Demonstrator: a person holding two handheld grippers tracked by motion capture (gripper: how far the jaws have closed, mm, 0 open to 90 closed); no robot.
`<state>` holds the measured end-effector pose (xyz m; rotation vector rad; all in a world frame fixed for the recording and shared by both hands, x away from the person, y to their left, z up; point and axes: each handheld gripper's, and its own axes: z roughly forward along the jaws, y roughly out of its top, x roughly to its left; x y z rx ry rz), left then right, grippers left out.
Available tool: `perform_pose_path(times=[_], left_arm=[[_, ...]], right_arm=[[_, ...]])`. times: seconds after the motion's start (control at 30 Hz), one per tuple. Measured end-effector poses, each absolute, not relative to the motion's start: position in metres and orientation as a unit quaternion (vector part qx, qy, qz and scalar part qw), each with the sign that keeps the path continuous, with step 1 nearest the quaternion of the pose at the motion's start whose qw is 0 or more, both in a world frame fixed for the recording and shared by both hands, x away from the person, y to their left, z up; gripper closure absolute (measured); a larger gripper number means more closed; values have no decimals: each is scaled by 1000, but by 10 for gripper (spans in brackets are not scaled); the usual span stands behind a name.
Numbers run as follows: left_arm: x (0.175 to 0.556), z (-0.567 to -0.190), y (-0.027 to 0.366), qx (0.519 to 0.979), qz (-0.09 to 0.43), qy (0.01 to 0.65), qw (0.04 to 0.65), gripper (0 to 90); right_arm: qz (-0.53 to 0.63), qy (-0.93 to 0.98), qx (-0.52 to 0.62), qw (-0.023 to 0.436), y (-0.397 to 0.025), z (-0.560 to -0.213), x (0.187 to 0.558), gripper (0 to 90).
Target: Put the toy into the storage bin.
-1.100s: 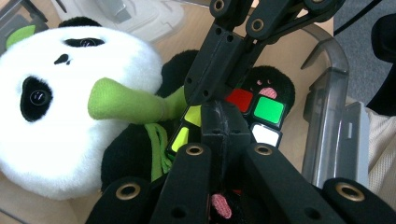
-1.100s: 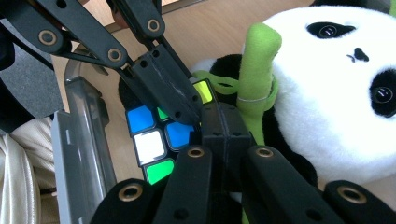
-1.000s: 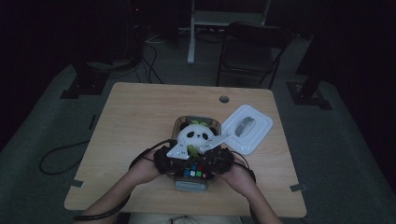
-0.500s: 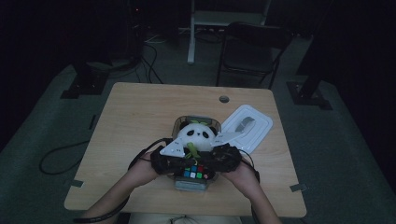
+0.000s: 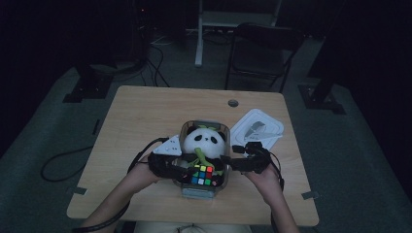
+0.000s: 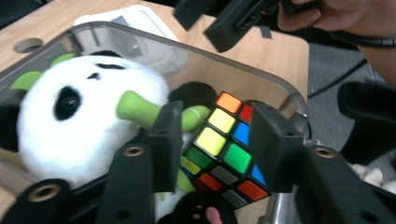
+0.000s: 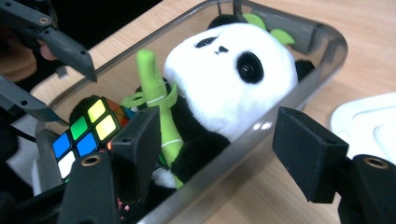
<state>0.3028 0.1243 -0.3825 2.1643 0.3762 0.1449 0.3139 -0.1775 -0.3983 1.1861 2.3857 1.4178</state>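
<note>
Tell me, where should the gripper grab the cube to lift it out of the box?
Probably from above, jaws on two opposite flat faces of the cube. It sits tilted in the box corner, pressed against the panda and its green bamboo, so only the top is free. The left gripper already has a jaw at each side of it.

Panda toy (image 7: 224, 84) black-white; bamboo (image 7: 159, 107) green; cube (image 6: 224, 144) multicoloured; bin (image 5: 221, 128) smoky-clear.

Both tongs are matte black: the left tongs (image 6: 212, 135) and right tongs (image 7: 229, 140) have blocky square-ended jaws on flat arms, each set with a brass-coloured ringed screw hole. A black cable trails from each, and the person's forearms look bare, though the light is dim.
</note>
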Motion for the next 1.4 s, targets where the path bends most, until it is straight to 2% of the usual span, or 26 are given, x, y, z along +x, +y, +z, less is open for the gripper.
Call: perform_pose_path(times=[0.1, 0.2, 0.33, 0.37, 0.43, 0.57, 0.6, 0.77, 0.83, 0.87, 1.4], left_arm=[[306, -384, 132, 871, 62, 171, 457, 433], [307, -385, 140, 863, 60, 189, 465, 392], [306, -386, 147, 861, 61, 189, 468, 278], [306, -388, 150, 860, 63, 192, 469, 276], [306, -391, 151, 862, 68, 196, 463, 181], [306, -395, 156, 861, 77, 201, 462, 161], [306, -396, 158, 859, 77, 203, 464, 122], [306, -397, 169, 849, 93, 216, 474, 104], [308, -398, 174, 844, 98, 229, 475, 66], [309, -399, 176, 843, 97, 235, 474, 12], [319, -433, 204, 826, 151, 275, 467, 6]], right_arm=[[471, 775, 414, 78, -187, -401, 316, 235], [471, 764, 432, 88, -197, -404, 319, 233], [463, 757, 451, 98, -206, -411, 323, 232], [459, 754, 460, 98, -212, -416, 327, 203], [458, 748, 470, 99, -215, -421, 329, 192], [454, 744, 481, 95, -220, -429, 334, 130], [450, 745, 483, 94, -221, -431, 335, 129], [439, 742, 495, 109, -225, -437, 338, 121], [432, 741, 501, 118, -226, -441, 339, 120], [429, 741, 502, 121, -227, -443, 340, 120], [386, 737, 534, 151, -237, -464, 354, 139]])
